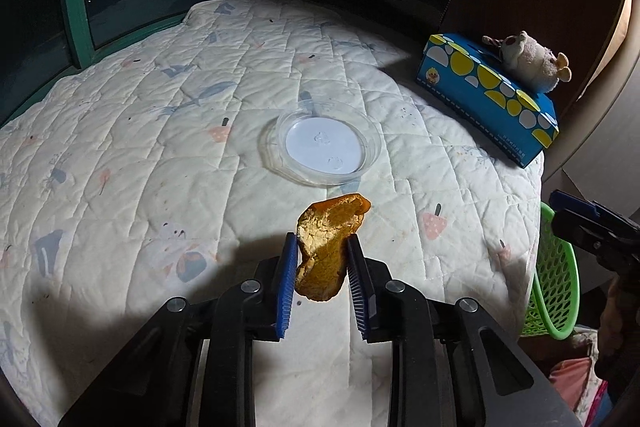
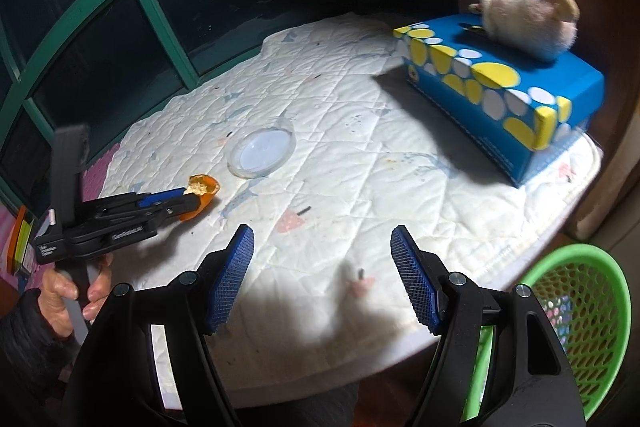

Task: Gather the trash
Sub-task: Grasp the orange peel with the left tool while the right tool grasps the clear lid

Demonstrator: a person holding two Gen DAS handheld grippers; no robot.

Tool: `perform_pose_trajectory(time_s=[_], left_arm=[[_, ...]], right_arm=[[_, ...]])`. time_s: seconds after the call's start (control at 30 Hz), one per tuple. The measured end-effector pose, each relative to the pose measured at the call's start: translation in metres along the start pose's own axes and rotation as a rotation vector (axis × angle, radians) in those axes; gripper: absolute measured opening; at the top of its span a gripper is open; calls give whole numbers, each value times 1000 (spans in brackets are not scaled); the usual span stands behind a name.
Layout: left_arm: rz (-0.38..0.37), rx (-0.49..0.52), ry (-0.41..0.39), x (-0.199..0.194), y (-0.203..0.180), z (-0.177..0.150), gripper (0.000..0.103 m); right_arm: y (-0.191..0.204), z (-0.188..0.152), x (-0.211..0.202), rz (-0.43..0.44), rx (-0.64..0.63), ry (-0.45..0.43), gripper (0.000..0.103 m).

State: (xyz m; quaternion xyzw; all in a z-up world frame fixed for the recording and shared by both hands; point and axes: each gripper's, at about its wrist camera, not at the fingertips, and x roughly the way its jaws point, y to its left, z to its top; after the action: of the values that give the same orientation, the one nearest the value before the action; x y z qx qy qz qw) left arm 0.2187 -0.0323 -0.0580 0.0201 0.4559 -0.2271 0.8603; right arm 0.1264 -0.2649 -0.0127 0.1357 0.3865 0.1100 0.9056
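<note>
While left wrist view shows left tongs (image 1: 322,259) pinching orange peel (image 1: 326,247) above quilted tabletop (image 1: 160,147), peel looks light, curled, soft; mid-body grip suits | right wrist view: right tongs (image 2: 322,279) spread, empty; green basket (image 2: 580,307) nearby, likely drop spot

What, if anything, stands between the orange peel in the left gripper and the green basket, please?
Nothing visible blocks the way. The left gripper holds the orange peel above bare quilt; the green basket sits beyond the table's right edge. The tissue box and plastic lid lie farther back. The right gripper, empty, hovers nearby.
</note>
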Motion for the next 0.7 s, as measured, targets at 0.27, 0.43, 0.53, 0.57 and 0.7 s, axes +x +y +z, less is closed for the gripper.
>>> perform_pose_trajectory(time_s=[0.27,0.43,0.53,0.57,0.7], left_arm=[[17,-47,1,-27,29,-22,24],[3,-92,2,-33,44,-29,24],[1,-102,-2,-35,49,-32,24],[-1,-106,-1,-35,50,-32,24],[-11,-122,0,-34,56,-33,24]], right_arm=[[37,29,57,41,-80,47,84],[60,44,95,26,-163,83,91],[64,48,117,20,-189,116,92],[66,50,125,13,-199,125,92],[70,56,147,-17,-223,148,95]])
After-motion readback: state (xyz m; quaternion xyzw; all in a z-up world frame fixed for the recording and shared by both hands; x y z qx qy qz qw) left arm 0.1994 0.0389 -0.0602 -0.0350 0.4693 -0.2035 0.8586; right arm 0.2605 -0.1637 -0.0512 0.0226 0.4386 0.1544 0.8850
